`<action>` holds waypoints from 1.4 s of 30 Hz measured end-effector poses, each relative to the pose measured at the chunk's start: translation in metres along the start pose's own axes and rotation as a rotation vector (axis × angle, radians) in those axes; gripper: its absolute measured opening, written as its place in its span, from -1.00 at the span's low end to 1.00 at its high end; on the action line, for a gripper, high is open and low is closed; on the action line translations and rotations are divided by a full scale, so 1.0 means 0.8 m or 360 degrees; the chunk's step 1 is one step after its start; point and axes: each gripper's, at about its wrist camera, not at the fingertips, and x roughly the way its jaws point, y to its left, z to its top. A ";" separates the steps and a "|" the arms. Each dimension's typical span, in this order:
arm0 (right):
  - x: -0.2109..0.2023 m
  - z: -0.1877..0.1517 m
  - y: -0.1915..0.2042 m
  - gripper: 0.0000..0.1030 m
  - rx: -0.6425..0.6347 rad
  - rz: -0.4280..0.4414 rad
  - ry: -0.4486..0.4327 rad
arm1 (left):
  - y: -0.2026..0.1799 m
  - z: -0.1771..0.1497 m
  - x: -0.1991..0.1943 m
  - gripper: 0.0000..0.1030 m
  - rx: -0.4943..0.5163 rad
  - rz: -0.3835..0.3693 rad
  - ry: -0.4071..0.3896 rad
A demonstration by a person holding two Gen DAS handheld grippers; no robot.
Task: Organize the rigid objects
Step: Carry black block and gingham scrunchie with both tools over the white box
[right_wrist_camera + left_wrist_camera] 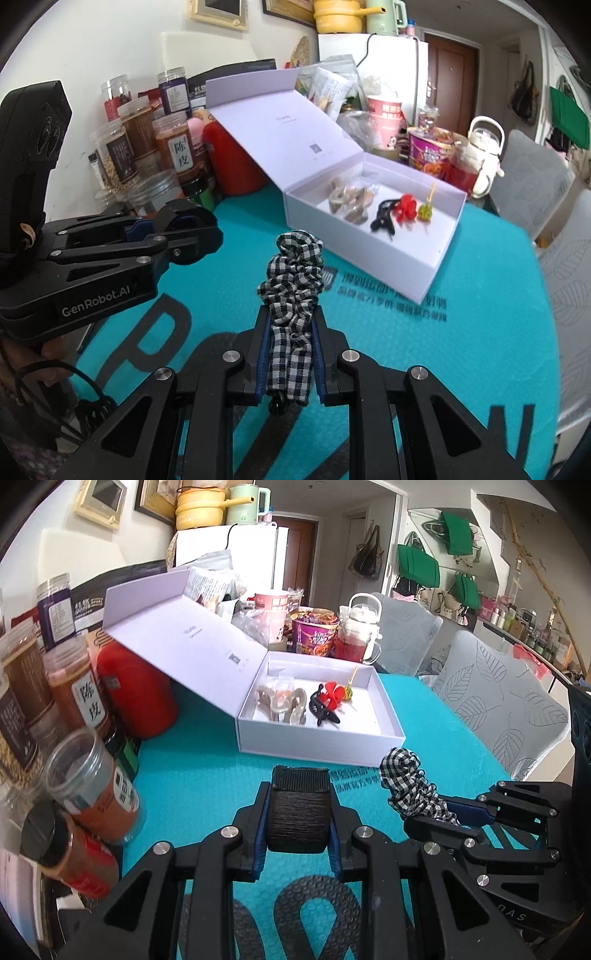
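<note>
My left gripper (pixel 299 794) is shut on a black ribbed hair accessory (pixel 298 812), held above the teal mat (pixel 207 760). My right gripper (pixel 291 314) is shut on a black-and-white checked scrunchie clip (pixel 291 273), which also shows in the left wrist view as the checked clip (pixel 406 779) in the right gripper (pixel 443 810). Ahead lies an open white box (pixel 317 740), its lid leaning back. Inside the box (pixel 354 251) lie beige hair claws (pixel 349 203), a black clip (pixel 384 219), a red flower clip (pixel 406 206) and a green pick (pixel 424 210). The left gripper (pixel 192 221) hovers at the left.
Spice jars (pixel 70 686) and a red canister (pixel 136 694) crowd the left edge behind the lid. Noodle cups (pixel 314 635) and a glass teapot (pixel 360 635) stand behind the box. Chairs with leaf-print covers (pixel 491 701) line the table's right side.
</note>
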 end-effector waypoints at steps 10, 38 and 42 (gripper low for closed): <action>-0.005 0.050 -0.024 -0.62 -0.0048 0.0002 -0.0081 | -0.002 0.057 0.010 -0.50 0.0048 0.0021 -0.0076; 0.041 0.166 -0.141 -0.62 -0.0024 -0.0125 -0.0238 | -0.025 0.190 0.121 -0.50 0.0150 -0.0031 -0.0170; 0.052 0.180 -0.158 -0.62 -0.0005 -0.0122 -0.0263 | -0.028 0.209 0.136 -0.50 0.0173 -0.0025 -0.0203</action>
